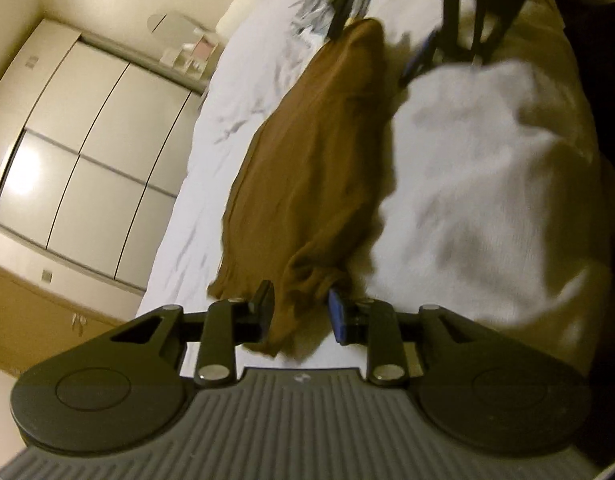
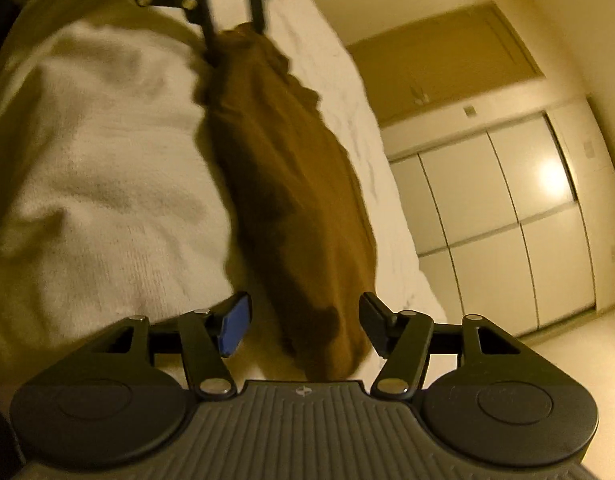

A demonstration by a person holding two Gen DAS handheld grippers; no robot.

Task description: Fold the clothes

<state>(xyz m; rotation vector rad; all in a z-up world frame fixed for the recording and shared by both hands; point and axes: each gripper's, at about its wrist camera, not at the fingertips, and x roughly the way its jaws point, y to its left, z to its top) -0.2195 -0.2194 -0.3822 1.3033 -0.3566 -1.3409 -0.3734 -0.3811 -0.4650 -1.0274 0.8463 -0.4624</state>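
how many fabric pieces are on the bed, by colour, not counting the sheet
brown garment: 1, stretched between the left gripper and right gripper
white towel: 1, lying beside it
grey striped cloth: 1, at the far end of the left view, too blurred to identify
total: 3

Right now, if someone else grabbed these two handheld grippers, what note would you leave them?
Left gripper: closed on one bunched end of the brown garment.
Right gripper: open, fingers either side of the other end, not clamped.
Garment lies lengthwise on the bed, beside a white towel.
Done: no fold visible. Left: grip that end, then fold.
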